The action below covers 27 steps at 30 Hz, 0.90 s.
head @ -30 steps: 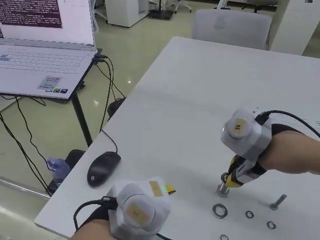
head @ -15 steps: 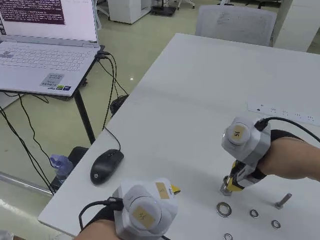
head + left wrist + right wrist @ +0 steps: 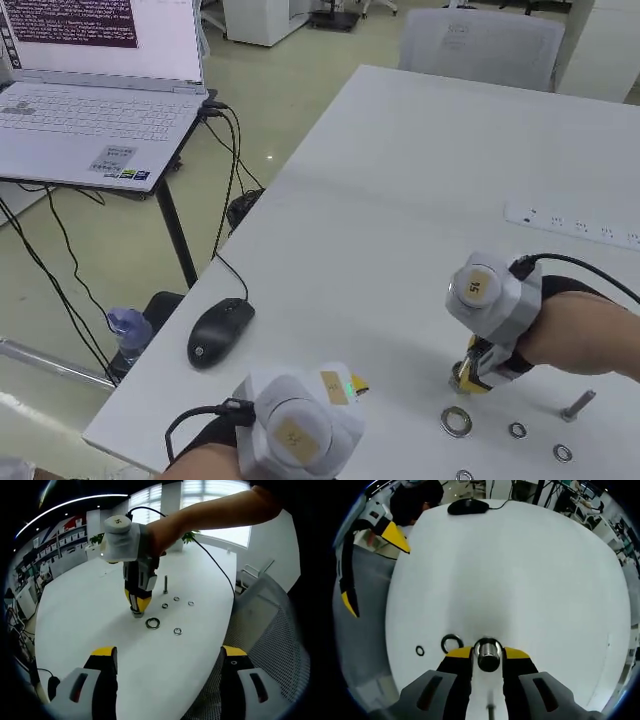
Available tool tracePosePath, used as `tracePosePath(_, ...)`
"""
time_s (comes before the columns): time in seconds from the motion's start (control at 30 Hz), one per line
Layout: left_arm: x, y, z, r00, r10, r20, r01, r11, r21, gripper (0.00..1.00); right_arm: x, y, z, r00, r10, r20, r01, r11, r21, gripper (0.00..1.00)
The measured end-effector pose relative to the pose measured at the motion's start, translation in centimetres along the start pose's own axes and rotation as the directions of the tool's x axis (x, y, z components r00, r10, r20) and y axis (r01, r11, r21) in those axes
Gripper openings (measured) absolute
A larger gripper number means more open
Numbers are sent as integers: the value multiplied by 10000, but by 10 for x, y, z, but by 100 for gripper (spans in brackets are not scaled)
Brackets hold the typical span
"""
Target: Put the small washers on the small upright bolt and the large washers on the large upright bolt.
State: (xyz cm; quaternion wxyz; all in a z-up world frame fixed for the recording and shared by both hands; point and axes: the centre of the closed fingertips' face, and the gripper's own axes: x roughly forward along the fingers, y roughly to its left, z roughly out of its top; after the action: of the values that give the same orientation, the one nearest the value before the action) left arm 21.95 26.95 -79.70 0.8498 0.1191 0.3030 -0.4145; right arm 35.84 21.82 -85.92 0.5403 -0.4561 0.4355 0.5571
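Right claw point(image 3: 488, 655) is clamped on the large bolt point(image 3: 488, 661). In the right gripper view I see the bolt's round end squeezed between the two yellow-tipped jaws. In the head view that claw point(image 3: 468, 377) points down at the white surface point(image 3: 400, 200), with the bolt low between its tips. I cannot tell whether the bolt touches the surface.

A large washer point(image 3: 456, 421) lies flat just beside the held bolt, on the side nearer me. Small washers point(image 3: 517, 430) are scattered close by, apart from one another, and none is on a bolt. The small bolt point(image 3: 578, 405) stands near them, away from the right claw. It looks upright in the left gripper view point(image 3: 165, 584).

My left claw point(image 3: 169, 654) is spread wide with nothing between its jaws. It hangs at the near edge of the surface, well apart from the washers. From its camera I see the right claw point(image 3: 137, 604) coming down from above, with the large washer point(image 3: 153, 623) just in front of it.

Off to the left, a black mouse point(image 3: 220, 332) sits at the edge of the surface. An open laptop point(image 3: 90, 120) rests on a separate stand beyond it. A white power strip point(image 3: 580, 225) lies along the far right of the surface.
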Motion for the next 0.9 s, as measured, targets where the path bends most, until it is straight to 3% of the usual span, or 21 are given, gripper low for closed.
tracePosePath(0.9, 0, -3, 2, 10000, -38, 32, 38, 10000, -35, 82, 5, 0, 0, 9997, 24, 261, -30, 9998, 216, 24)
